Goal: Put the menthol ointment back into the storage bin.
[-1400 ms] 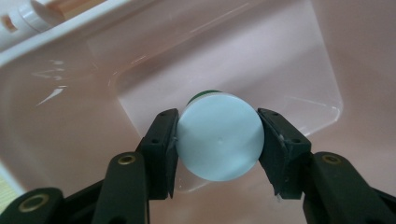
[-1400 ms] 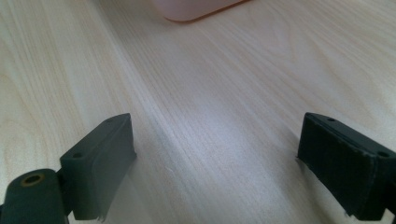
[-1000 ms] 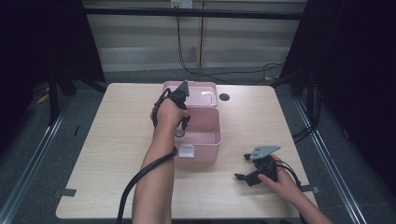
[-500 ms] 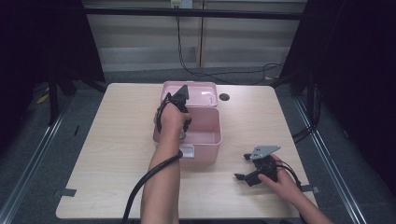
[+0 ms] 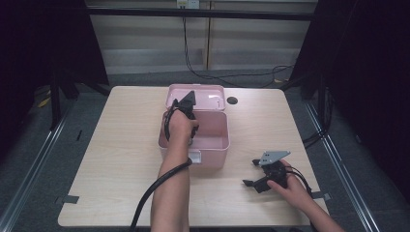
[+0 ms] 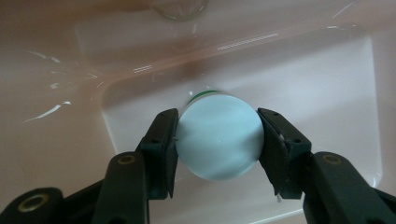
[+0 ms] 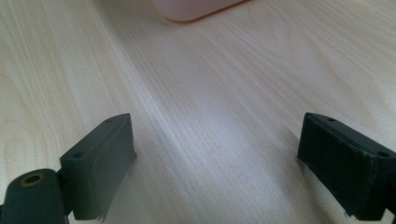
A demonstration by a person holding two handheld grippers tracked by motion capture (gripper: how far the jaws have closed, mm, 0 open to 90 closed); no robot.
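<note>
A pink box (image 5: 227, 131) stands open at the middle of the table, its lid (image 5: 209, 95) tilted back. My left gripper (image 5: 190, 139) reaches down into it from the box's left side. In the left gripper view the left gripper (image 6: 218, 150) is shut on a round container with a pale flat top and a green rim (image 6: 217, 135), one pad on each side, just above the box's pale floor (image 6: 327, 88). My right gripper (image 5: 250, 172) rests on the table at the front right, open. Between its jaws the right gripper (image 7: 217, 154) holds nothing but bare wood.
The light wooden table (image 5: 121, 145) has a small dark hole (image 5: 232, 100) right of the lid. A black cable (image 5: 154, 186) trails from the left gripper along the forearm. A rounded corner of the pink box (image 7: 191, 9) lies ahead of the right gripper. Dark floor and rails surround the table.
The left forearm has shifted slightly to the right while its gripper stays down in the box. The right hand and gripper have not moved.
</note>
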